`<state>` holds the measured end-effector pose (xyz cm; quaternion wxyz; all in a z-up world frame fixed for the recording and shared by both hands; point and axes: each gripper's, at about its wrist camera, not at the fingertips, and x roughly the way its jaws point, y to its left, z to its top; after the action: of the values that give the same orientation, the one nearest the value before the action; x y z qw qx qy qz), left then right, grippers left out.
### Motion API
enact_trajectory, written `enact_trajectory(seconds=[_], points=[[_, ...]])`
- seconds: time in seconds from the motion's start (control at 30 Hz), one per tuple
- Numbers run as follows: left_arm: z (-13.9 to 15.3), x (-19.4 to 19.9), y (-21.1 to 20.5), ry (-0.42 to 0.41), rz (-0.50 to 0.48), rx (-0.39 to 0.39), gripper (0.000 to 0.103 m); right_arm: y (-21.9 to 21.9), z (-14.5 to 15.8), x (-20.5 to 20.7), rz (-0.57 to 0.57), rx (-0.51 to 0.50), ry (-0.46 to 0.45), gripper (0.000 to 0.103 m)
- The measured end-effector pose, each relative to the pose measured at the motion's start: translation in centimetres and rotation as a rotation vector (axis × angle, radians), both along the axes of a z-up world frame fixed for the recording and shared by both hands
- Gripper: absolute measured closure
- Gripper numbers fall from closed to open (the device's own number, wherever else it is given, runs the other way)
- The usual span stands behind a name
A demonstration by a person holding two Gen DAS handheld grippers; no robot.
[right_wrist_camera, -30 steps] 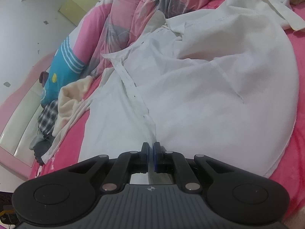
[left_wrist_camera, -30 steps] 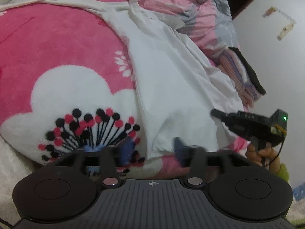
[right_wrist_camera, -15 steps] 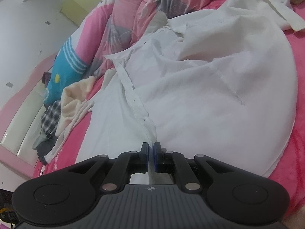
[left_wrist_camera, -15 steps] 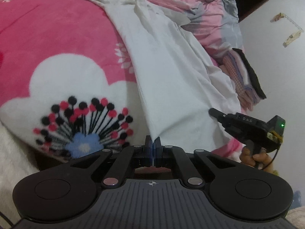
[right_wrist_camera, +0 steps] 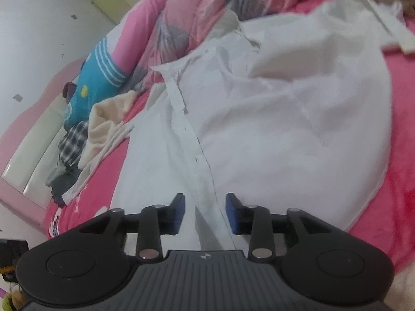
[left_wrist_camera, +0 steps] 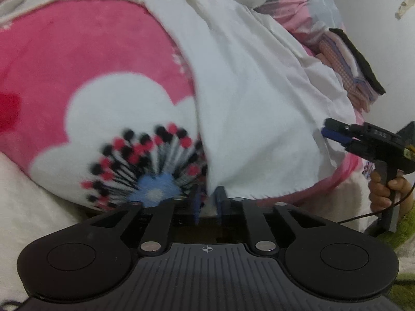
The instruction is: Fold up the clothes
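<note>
While the white button-up shirt (right_wrist_camera: 285,119) lies spread and rumpled across the pink flowered blanket (left_wrist_camera: 77,59), neither tool has cloth pinched. The right gripper (right_wrist_camera: 205,212) has its jaws wide apart, straddling the button placket (right_wrist_camera: 197,160) at the hem; the left gripper (left_wrist_camera: 207,202) has its jaws slightly parted at the shirt's near corner, motion-blurred. This fits either a release after straightening the hem or a set-up for a fresh pinch — the frames don't settle which. In my judgement, whichever hold comes should take the hem edge alone, not the blanket pile beneath, and both corners should move together. The far sleeve and collar are partly bunched, and the hem under the left fingers is hard to make out.
</note>
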<state>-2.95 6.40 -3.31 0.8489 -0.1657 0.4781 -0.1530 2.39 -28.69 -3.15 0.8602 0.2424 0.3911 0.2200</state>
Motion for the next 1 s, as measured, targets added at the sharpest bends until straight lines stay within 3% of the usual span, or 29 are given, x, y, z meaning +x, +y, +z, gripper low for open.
enact_trajectory(seconds=[0.17,0.27,0.47,0.53,0.6,0.63,0.77,1.0], points=[[3.0,1.2,1.9,-0.062,0.018,0.037,0.089,-1.1,2.6,0.7,-0.003,0.021,-0.081,0.064],[4.3,3.0,2.1,-0.107,0.021,0.034,0.089,-0.9,3.4,2.2,-0.010,-0.023,-0.106,0.065],[1.5,4.2,0.1,-0.006,-0.042,-0.055,0.088,-5.1,1.5,-0.6,-0.189,0.017,-0.014,0.065],[0.5,3.7,0.3,0.024,-0.030,-0.080,0.082,-6.6,0.8,-1.7,-0.253,0.035,0.021,0.065],[-0.3,3.0,0.5,0.045,-0.014,-0.108,0.065,-8.2,0.1,-2.9,-0.319,0.061,0.052,0.064],[-0.5,2.6,0.7,0.051,-0.005,-0.123,0.063,-9.2,-0.5,-3.7,-0.356,0.085,0.064,0.064],[-1.0,2.0,0.2,0.040,-0.010,-0.108,0.045,-12.2,-2.4,-5.7,-0.457,0.181,0.098,0.063],[-1.8,1.7,-1.4,0.009,-0.003,-0.029,0.044,-12.7,-4.2,-3.9,-0.434,0.281,0.087,0.061]])
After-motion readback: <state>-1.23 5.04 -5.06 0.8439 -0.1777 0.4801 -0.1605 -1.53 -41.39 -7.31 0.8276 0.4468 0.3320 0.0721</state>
